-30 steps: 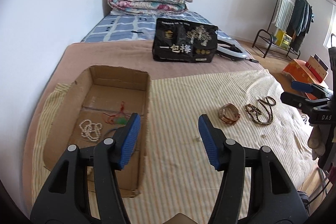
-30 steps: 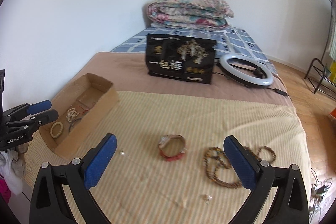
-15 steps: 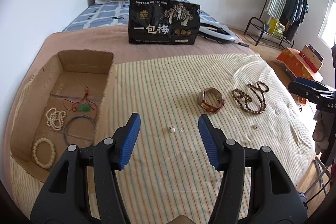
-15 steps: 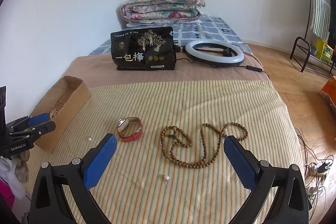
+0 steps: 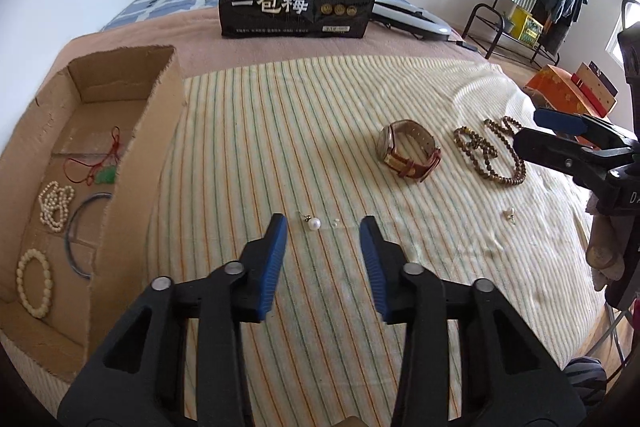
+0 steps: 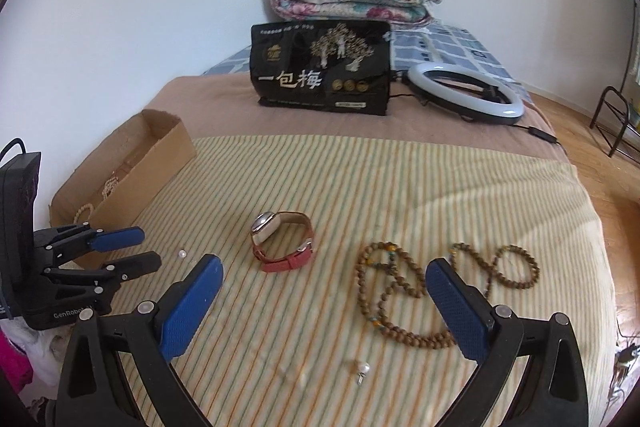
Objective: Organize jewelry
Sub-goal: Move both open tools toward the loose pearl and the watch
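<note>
**Both grippers spread over the striped bedcover**

The striped bedcover (image 5: pixel 280 115) carries a cardboard box (image 5: pixel 132 163) at its left edge. Mid-cover lie a wooden bead necklace (image 6: pixel 396 291), a watch (image 6: pixel 282 241) and a pearl earring (image 5: pixel 315 223). Left gripper (image 5: pixel 323 233), released, flanks the earring; right gripper (image 6: pixel 324 287), also released, hovers empty.

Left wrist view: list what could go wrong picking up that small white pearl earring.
1. The small white pearl earring lies loose on the soft striped yellow blanket; the open left gripper may pinch fabric or nudge it away.
2. A tiny clear piece beside it could be missed.
3. The cardboard box has a raised wall, so the carry needs lift.
</note>
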{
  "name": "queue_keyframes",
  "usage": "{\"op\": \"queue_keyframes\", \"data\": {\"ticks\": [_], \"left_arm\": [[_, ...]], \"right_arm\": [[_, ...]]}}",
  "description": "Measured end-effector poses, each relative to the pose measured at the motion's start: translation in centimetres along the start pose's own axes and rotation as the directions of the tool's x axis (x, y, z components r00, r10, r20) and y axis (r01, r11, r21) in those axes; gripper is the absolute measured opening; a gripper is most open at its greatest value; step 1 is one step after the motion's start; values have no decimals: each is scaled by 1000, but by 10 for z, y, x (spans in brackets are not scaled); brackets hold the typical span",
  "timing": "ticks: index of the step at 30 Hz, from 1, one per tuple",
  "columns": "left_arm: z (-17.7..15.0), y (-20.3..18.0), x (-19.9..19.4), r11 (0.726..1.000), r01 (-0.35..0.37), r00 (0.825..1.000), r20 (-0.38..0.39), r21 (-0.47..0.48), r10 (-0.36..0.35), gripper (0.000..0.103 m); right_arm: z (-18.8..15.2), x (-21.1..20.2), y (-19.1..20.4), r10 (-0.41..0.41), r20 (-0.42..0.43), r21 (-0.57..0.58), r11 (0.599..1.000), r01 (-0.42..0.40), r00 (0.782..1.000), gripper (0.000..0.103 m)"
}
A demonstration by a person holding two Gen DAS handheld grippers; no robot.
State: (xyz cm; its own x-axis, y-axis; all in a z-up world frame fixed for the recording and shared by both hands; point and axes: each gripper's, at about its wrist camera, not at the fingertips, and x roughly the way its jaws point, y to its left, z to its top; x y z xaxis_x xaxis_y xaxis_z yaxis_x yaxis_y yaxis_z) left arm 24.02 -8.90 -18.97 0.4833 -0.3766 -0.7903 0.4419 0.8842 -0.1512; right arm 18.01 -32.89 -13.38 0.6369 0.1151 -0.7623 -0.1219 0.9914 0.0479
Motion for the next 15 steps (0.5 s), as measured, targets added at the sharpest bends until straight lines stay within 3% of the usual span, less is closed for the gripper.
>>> {"op": "queue_keyframes", "data": {"ticks": [15], "left_arm": [[-2,5,31,1000,4,999,-31,-17,-4,29]], "right_arm": [[5,64,19,40,-76,-43,998,-43,996,93]]}}
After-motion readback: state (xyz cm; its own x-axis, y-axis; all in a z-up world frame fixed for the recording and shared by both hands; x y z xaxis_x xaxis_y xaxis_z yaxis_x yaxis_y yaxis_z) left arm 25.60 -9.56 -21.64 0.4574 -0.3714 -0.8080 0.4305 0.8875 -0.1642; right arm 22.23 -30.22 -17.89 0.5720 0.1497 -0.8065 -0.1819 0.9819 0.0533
